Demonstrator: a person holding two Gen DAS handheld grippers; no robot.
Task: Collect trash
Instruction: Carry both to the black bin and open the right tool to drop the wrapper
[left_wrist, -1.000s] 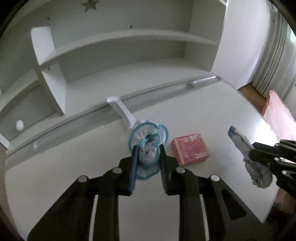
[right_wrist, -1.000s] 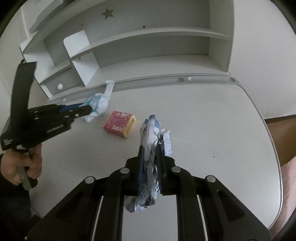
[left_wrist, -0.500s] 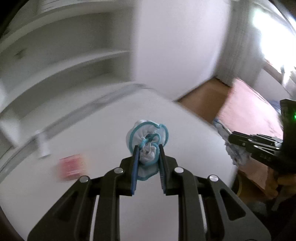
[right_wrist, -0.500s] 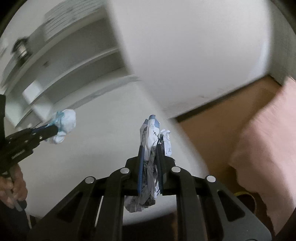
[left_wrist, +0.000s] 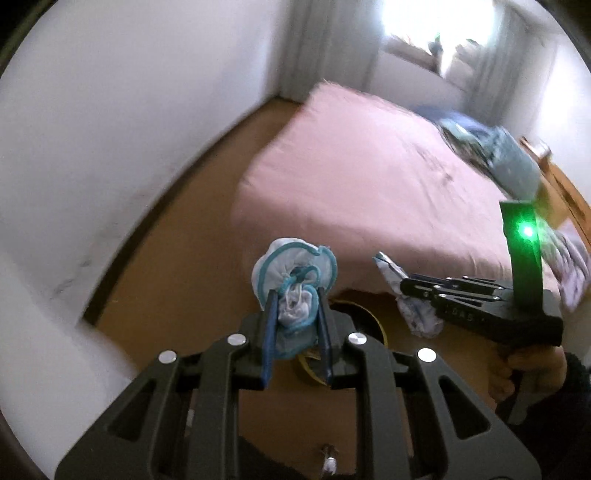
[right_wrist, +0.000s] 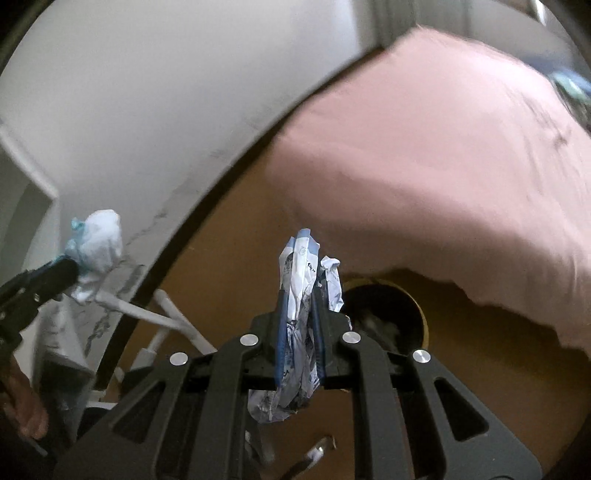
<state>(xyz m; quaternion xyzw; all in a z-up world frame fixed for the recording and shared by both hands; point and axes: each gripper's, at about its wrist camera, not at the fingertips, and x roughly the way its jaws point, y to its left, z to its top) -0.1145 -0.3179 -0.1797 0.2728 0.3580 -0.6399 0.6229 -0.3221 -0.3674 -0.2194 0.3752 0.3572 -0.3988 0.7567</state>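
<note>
Your left claw pinches teal-edged white wad; your right claw pinches crumpled printed wrapper. Both held above brown floor, over round bin beside pink bed. White wall left.

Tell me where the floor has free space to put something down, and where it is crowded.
Free: the brown wooden floor between the white wall and the pink-covered bed. Crowded: around the round dark bin with a yellow rim at the bed's near edge, and by the white furniture legs on the left in the right wrist view.
</note>
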